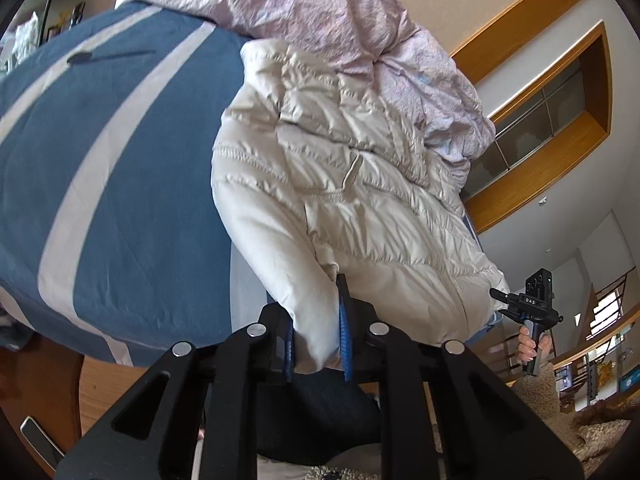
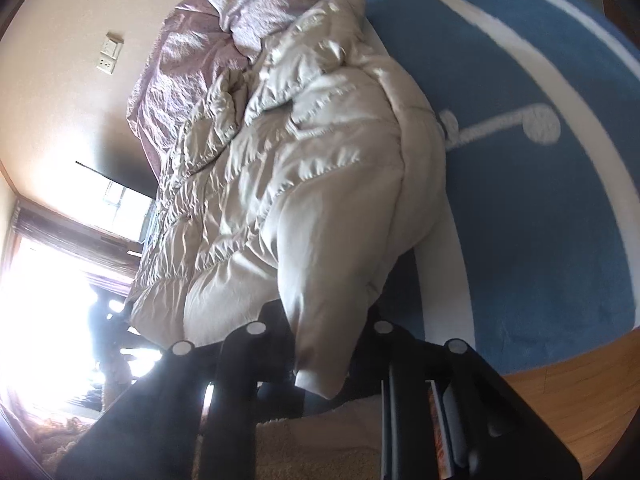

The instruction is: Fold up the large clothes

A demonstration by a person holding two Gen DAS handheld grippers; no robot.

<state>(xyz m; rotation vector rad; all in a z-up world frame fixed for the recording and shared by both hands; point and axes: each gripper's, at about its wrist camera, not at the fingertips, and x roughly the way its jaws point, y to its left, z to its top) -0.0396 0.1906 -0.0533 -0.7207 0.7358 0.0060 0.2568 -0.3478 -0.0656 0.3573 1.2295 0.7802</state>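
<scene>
- Left gripper (image 1: 318, 344) is clamped on the near hem of the cream puffer jacket (image 1: 352, 184), blue pads (image 1: 344, 336) pinching the fabric.
- Right gripper (image 2: 320, 360) has its jaws clenched on another near edge of the jacket.
- The jacket sprawls across the blue-and-white striped bedspread (image 1: 120, 168), its far end touching a crumpled pink sheet (image 1: 320, 12).
- In the left view, a hand (image 1: 528, 346) holds the right gripper at the jacket's right corner.

Right fingers (image 2: 320, 344) (behind jacket (image 2: 320, 184)) hidden
</scene>
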